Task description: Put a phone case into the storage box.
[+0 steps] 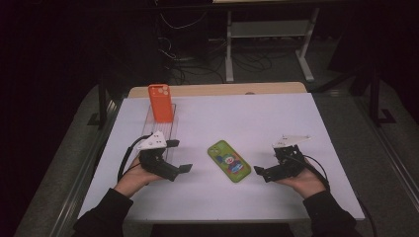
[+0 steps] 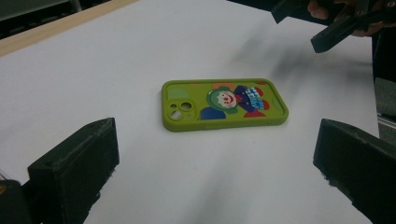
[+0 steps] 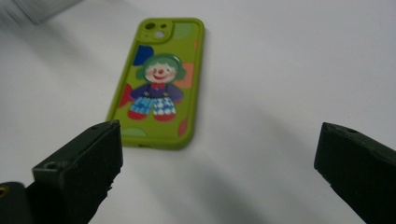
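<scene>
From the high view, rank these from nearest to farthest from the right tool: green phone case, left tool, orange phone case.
1. Green phone case, lying flat just left of the right tool.
2. Left tool, beyond the green case, on the left side.
3. Orange phone case, upright at the far left.

**A Lit Table in a Dark Room**

A white table top (image 1: pixel 276 118) takes nearly all the light; everything around it falls off into deep shadow. A pale wooden strip (image 1: pixel 217 90) runs along its far edge. Grey floor (image 1: pixel 64 168) shows on both sides of the table. Beyond it stands a white metal stand with a low shelf (image 1: pixel 269 29), and a tangle of dark cables (image 1: pixel 197 64) lies on the floor at its foot. The walls are lost in blackness.
</scene>
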### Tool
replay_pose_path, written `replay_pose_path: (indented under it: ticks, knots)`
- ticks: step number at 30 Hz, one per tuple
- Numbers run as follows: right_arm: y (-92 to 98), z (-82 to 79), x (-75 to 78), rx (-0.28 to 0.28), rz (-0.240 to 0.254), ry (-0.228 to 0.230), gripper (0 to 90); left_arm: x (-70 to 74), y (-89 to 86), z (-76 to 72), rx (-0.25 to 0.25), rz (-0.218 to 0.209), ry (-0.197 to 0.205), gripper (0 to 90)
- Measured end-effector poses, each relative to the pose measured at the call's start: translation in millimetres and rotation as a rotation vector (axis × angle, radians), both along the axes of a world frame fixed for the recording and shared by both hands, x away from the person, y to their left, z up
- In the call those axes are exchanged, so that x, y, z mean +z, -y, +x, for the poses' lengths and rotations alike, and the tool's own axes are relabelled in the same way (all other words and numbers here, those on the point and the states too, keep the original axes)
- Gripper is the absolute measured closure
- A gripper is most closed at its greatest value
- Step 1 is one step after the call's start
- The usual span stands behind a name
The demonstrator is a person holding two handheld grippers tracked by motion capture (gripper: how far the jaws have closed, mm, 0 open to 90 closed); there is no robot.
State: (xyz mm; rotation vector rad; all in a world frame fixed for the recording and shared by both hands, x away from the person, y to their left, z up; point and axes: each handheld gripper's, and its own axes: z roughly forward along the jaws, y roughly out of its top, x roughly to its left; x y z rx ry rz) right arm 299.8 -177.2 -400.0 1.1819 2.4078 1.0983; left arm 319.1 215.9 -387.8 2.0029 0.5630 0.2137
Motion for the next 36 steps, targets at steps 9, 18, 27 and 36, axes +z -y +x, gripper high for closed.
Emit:
replay_pose_path:
  ticks: [9,18,27,36]
  knots:
    - [-21.9,15.6,6.8,-0.035,0.008,-0.046,0.6,0.7,-0.9,0.4,-0.001,0.005,0.005,0.0]
    - [-53.2,28.2,7.8,-0.018,0.002,-0.056,1.2,1.6,-1.0,0.2,-0.002,-0.007,0.009,0.0]
    - [-80.0,34.4,-5.2,-0.025,-0.048,-0.092,3.2,2.5,-1.4,-0.4,-0.001,-0.009,0.009,0.0]
    - [-99.2,39.6,-22.9,-0.010,-0.128,-0.102,3.9,3.6,-2.3,-0.7,-0.001,-0.008,0.011,0.0]
